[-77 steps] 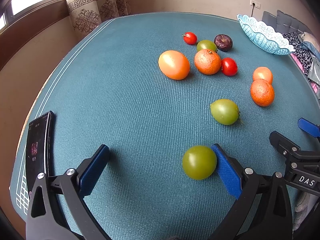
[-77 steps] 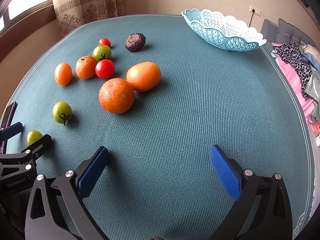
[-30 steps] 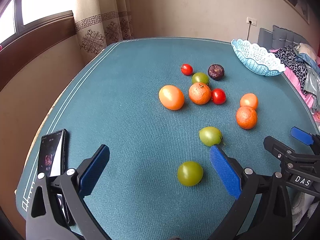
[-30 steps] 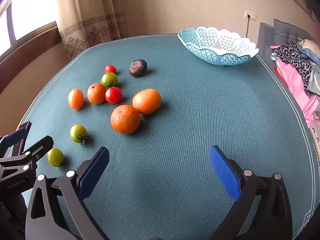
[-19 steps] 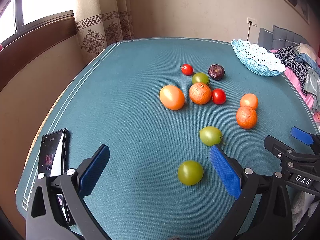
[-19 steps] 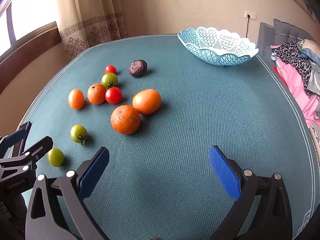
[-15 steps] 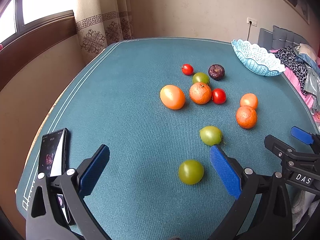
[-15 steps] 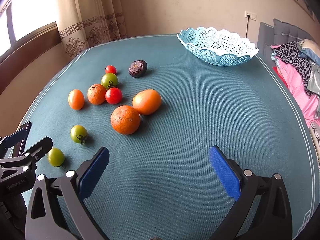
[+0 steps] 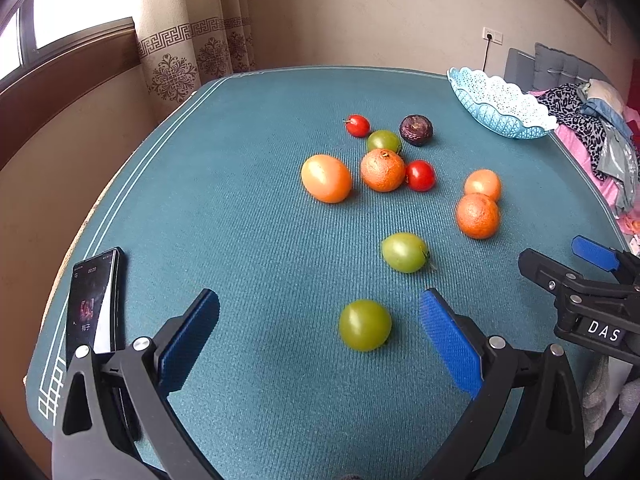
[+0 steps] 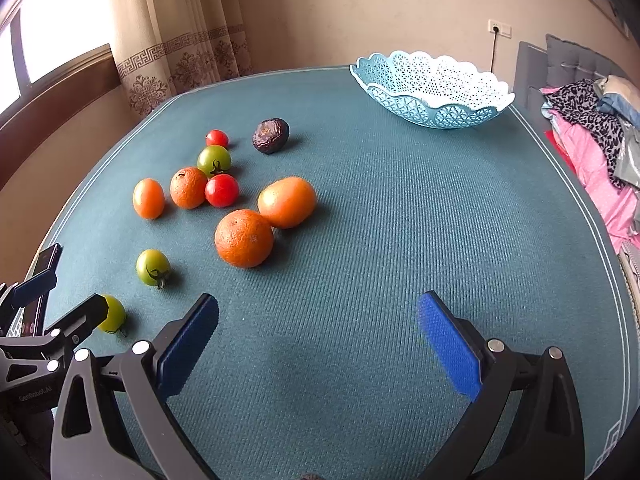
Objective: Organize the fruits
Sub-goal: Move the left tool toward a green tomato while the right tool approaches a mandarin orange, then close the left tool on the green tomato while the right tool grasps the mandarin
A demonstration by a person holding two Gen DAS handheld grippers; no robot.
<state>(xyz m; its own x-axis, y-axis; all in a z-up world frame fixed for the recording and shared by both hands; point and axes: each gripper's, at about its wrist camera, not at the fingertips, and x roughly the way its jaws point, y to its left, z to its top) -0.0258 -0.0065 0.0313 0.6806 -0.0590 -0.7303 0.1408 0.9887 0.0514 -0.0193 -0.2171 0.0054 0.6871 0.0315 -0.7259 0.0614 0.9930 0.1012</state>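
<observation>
While both grippers hover low over the teal table mat (image 9: 248, 216), neither holds anything. Left gripper (image 9: 320, 338): jaws spread wide, blue pads well apart, with a green tomato (image 9: 365, 330) lying on the mat between them, nearer the right-hand pad but touching neither. Right gripper (image 10: 318, 336): jaws likewise wide, only bare mat between its pads. A second green tomato (image 9: 405, 252), stem pointing right, lies just beyond the first. Further out, a loose cluster: an oval orange fruit (image 9: 326, 178), a rough-skinned tangerine (image 9: 382, 170) just beside it, a red cherry tomato (image 9: 420, 175) touching the tangerine's right side, a third green tomato (image 9: 384, 141) behind the tangerine, a small red tomato (image 9: 358, 125) beyond that, and a dark wrinkled fruit (image 9: 416, 130) to the right. Apart from that cluster, a second tangerine (image 10: 244, 238) sits against a smooth orange fruit (image 10: 287, 202); from the right wrist view these two are the nearest fruit to the right gripper, off its left pad. Pale blue lattice basket (image 10: 432, 90) stands at the far right corner of the table, well apart from all fruit; its inside looks empty from the right wrist view. A phone (image 9: 93, 304), screen lit, lies at the near left edge of the mat. Curtain (image 9: 188, 36) and window at far left; heaped clothing (image 10: 592, 128) past the table's right edge.
</observation>
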